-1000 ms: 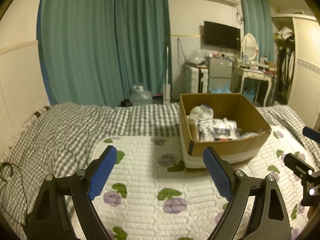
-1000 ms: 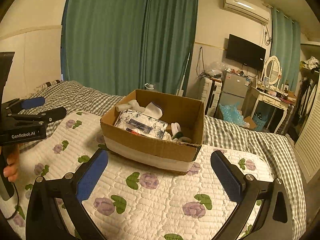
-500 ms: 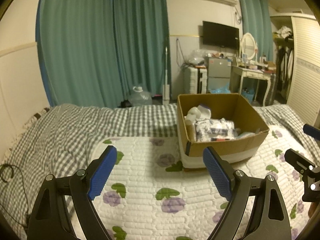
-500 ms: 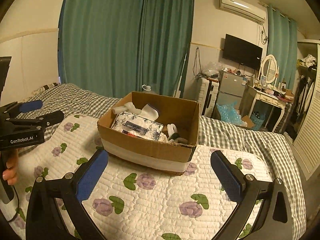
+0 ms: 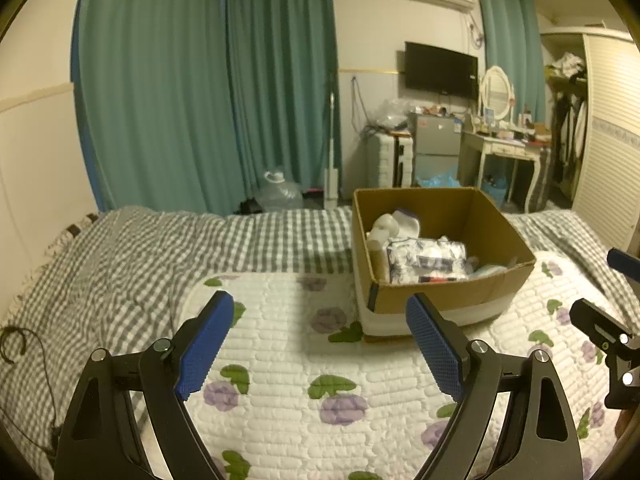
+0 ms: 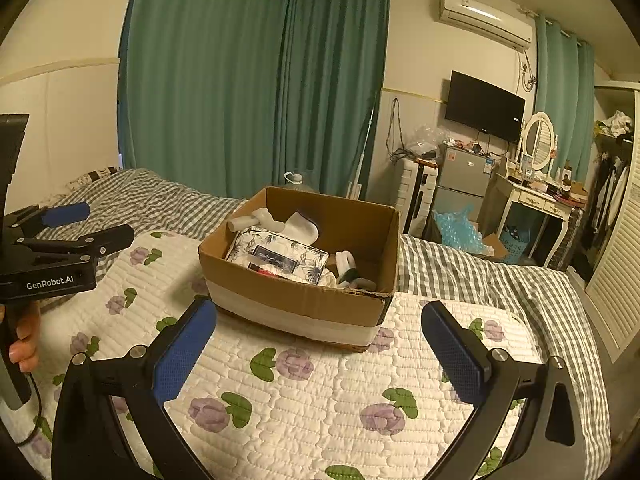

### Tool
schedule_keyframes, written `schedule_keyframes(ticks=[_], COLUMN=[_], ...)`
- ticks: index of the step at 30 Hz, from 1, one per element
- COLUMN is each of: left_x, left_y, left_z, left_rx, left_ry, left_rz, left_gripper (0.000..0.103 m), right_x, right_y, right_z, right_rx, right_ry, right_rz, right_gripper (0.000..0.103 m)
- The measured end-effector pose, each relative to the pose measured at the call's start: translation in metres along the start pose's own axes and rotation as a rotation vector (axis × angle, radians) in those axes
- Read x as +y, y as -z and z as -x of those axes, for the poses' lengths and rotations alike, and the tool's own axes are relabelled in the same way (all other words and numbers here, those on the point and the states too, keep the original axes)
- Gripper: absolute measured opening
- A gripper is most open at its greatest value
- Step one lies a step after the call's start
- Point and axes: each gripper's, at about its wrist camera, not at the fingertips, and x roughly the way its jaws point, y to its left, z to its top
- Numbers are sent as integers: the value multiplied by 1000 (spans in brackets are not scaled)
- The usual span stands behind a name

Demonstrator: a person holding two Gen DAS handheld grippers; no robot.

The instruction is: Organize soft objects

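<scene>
Cardboard box [image 6: 304,304] of soft things sits on the flowered quilt [image 6: 320,392]; left gripper [image 5: 320,336] and right gripper [image 6: 320,344] hang spread apart, both empty.

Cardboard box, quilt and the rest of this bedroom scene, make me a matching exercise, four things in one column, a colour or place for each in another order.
Things:
1. cardboard box
2. floral pack
3. curtains
4. left gripper

Descriptions:
A. green, hanging behind the bed
B. open, nothing between its blue pads
C. standing on the white flowered quilt
D. lying inside the box beside white soft items

Pairs: 1-C, 2-D, 3-A, 4-B
</scene>
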Motion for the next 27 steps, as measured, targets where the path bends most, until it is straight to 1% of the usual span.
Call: schedule_keyframes(ticks=[5,27], left_x=[2,3], left_y=[-1,-3], left_z=[1,3], left_rx=[-12,-12], left_ry=[-8,-27], left_rz=[2,5], left_gripper=[89,89], right_x=[-1,0], right_y=[-2,-3], right_z=[4,3], right_rx=[-7,0], right_ry=[0,3], right_rz=[-6,-3], right_gripper=[103,103])
